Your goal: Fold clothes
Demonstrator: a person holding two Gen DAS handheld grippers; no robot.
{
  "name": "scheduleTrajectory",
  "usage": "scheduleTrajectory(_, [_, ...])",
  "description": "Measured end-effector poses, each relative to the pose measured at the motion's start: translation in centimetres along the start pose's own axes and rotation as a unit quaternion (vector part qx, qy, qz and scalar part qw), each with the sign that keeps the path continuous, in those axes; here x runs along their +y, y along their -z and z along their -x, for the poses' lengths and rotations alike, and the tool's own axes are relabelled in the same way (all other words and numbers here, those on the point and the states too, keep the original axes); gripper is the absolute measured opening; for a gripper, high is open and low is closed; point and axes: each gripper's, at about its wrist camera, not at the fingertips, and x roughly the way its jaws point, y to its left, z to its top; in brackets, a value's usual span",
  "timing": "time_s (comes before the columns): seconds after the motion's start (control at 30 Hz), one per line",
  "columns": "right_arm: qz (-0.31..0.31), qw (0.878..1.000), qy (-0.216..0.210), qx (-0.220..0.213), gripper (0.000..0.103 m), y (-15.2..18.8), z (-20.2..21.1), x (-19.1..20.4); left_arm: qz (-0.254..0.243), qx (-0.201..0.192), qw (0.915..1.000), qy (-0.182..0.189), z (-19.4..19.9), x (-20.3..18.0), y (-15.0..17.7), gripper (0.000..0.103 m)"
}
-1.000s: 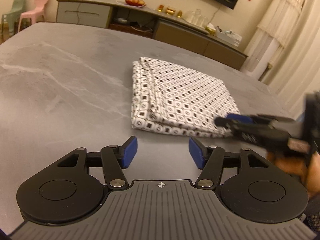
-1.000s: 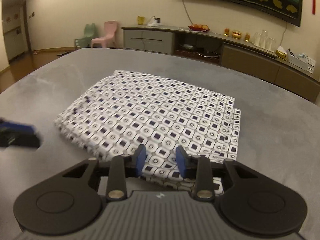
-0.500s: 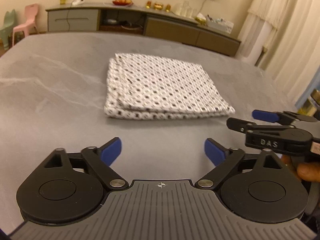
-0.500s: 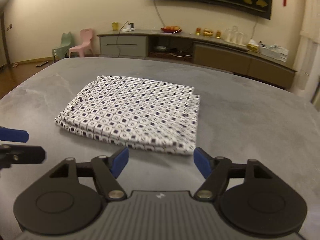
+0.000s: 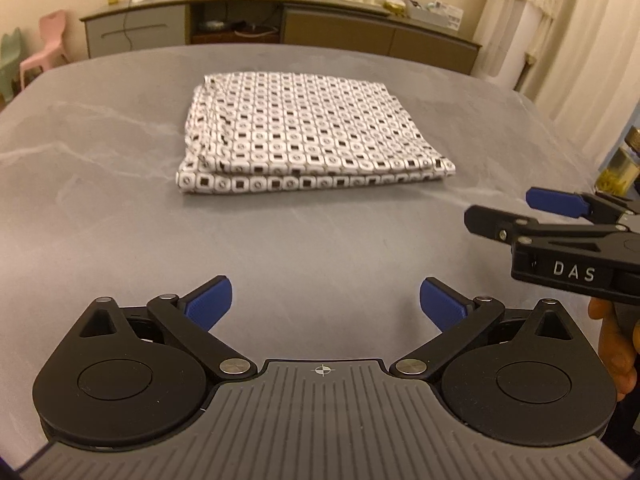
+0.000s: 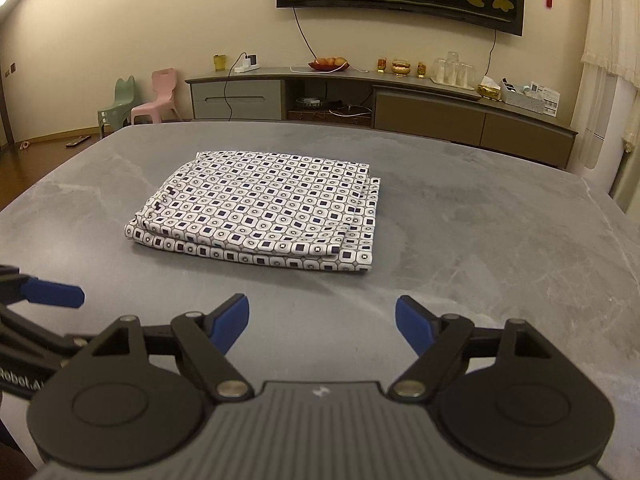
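Observation:
A folded white cloth with a dark square print (image 5: pixel 308 136) (image 6: pixel 260 208) lies flat in the middle of the grey marbled table (image 5: pixel 100 208) (image 6: pixel 488 240). My left gripper (image 5: pixel 326 302) hovers over bare table well short of the cloth's near edge, its jaws opening with nothing between them. My right gripper (image 6: pixel 322 320) also hangs back from the cloth, jaws opening and empty. In the left wrist view the right gripper (image 5: pixel 516 210) reaches in from the right edge, clear of the cloth's near right corner.
A long sideboard (image 6: pixel 400 100) with cups, a fruit bowl and boxes runs along the far wall. Two small plastic chairs (image 6: pixel 140 100) stand at the far left and curtains (image 5: pixel 560 40) hang at the right. A hand (image 5: pixel 612 340) holds the right gripper's handle.
Both grippers have drawn back from the cloth's near edge and their jaws have spread wide. The cloth now lies alone, folded, with nothing touching it.

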Motion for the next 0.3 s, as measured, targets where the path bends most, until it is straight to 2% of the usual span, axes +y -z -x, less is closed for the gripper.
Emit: scheduleTrajectory(0.3, [0.007, 1.000, 0.000, 0.003, 0.082, 0.13, -0.63, 0.38, 0.011, -0.001, 0.9999, -0.006, 0.05, 0.12, 0.14, 0.095])
